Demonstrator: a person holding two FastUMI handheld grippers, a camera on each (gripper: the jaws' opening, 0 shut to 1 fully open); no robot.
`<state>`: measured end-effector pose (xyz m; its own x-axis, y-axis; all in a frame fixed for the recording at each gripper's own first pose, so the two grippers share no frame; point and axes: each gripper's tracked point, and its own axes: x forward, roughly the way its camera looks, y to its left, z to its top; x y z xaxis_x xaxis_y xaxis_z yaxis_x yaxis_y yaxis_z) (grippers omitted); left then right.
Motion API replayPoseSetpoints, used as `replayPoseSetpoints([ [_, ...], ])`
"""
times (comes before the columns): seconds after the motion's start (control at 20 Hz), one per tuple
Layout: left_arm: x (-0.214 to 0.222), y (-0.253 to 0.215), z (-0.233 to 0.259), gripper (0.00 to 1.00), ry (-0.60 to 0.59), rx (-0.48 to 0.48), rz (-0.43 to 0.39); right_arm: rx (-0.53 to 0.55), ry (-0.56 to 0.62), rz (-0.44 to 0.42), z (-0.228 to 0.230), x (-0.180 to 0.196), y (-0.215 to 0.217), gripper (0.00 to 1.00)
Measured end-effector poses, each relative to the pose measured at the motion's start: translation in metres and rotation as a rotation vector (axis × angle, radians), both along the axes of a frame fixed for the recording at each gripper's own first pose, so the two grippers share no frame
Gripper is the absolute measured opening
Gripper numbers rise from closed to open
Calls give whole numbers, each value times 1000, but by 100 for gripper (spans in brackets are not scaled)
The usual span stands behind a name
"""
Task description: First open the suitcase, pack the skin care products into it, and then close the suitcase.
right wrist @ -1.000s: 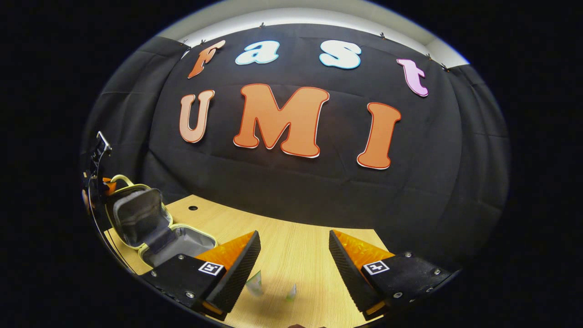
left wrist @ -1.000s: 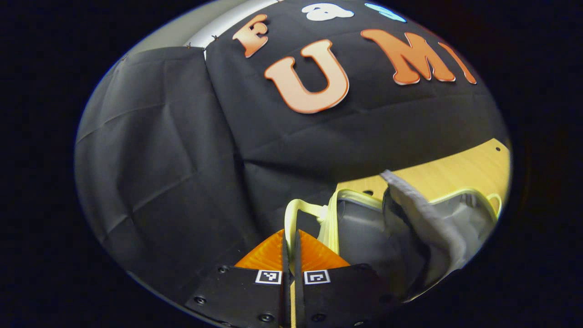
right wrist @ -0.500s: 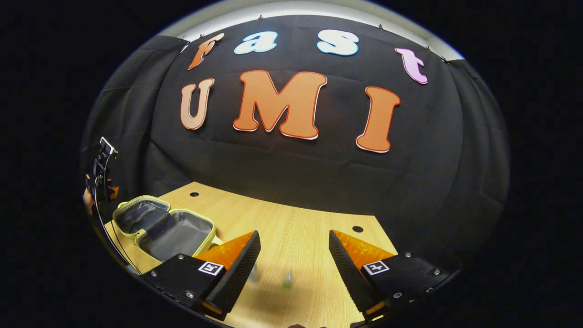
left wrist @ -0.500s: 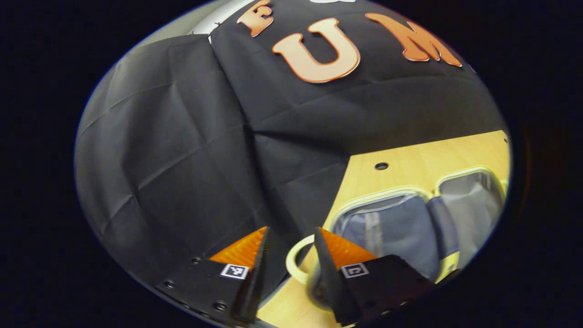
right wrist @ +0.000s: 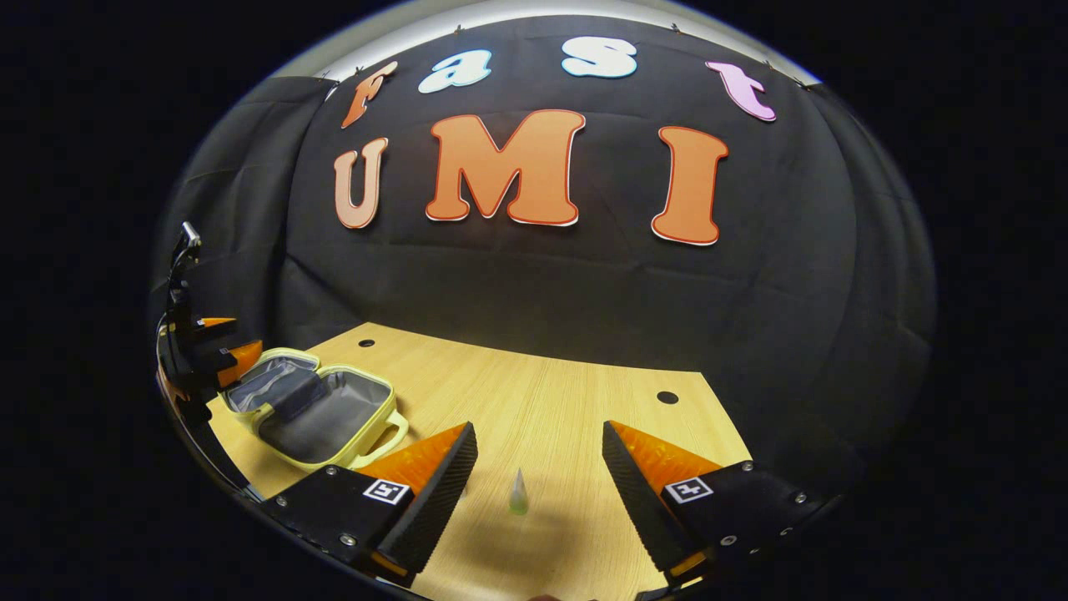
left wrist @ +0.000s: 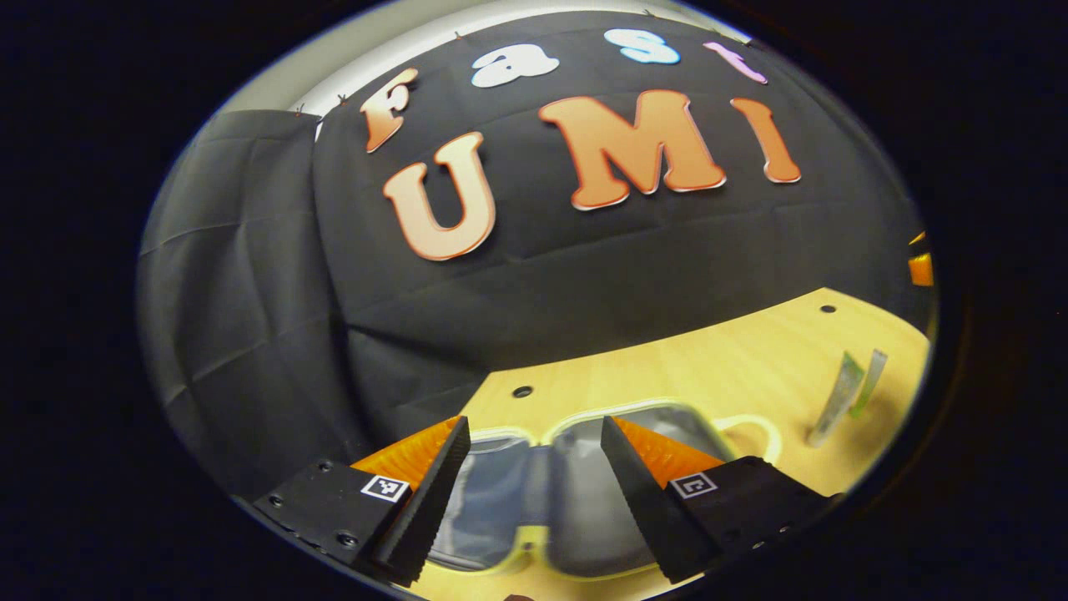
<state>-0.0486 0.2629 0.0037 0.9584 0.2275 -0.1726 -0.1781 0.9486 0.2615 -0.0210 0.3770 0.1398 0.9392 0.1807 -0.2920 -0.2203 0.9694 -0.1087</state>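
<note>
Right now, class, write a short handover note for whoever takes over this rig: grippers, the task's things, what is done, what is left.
Left gripper: open, holding nothing, above the suitcase.
Right gripper: open, holding nothing, pointed at a skin care tube.
Suitcase: lying open and flat on the table, nothing seen inside.
Two skin care tubes stand on the table beside it.
Done: suitcase opened.
Left: pack the tubes, close the suitcase.

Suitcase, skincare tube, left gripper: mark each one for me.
suitcase (right wrist: 321, 415), right gripper view, on the grey lining of the open near half.
skincare tube (right wrist: 518, 492), right gripper view, mid-body of the upright tube.
left gripper (left wrist: 532, 434), left gripper view, midway between the tips of its open fingers.
</note>
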Motion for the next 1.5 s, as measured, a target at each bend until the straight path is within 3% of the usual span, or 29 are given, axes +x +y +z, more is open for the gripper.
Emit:
replayPoseSetpoints([
  [0.4, 0, -211, -49, 98, 9, -15, -304, -13, 40, 132, -62, 8, -3, 95],
  [0.65, 13, -283, -110, 97, 75, -68, -406, 24, 87, 128, -96, 7, -10, 96],
  [0.9, 36, -317, -156, 94, 148, -140, -422, 0, 106, 157, -113, 3, -18, 96],
  [1.05, 52, -324, -183, 72, 218, -187, -410, -13, 118, 164, -123, 5, -21, 96],
  [1.15, 58, -327, -198, 71, 259, -210, -414, -7, 139, 180, -131, 7, -22, 96],
  [1.2, 64, -329, -204, 48, 265, -218, -405, -4, 150, 186, -137, 11, -21, 96],
  [1.5, 61, -314, -173, 42, 242, -258, -351, 13, 238, 210, -175, 33, -7, 95],
])
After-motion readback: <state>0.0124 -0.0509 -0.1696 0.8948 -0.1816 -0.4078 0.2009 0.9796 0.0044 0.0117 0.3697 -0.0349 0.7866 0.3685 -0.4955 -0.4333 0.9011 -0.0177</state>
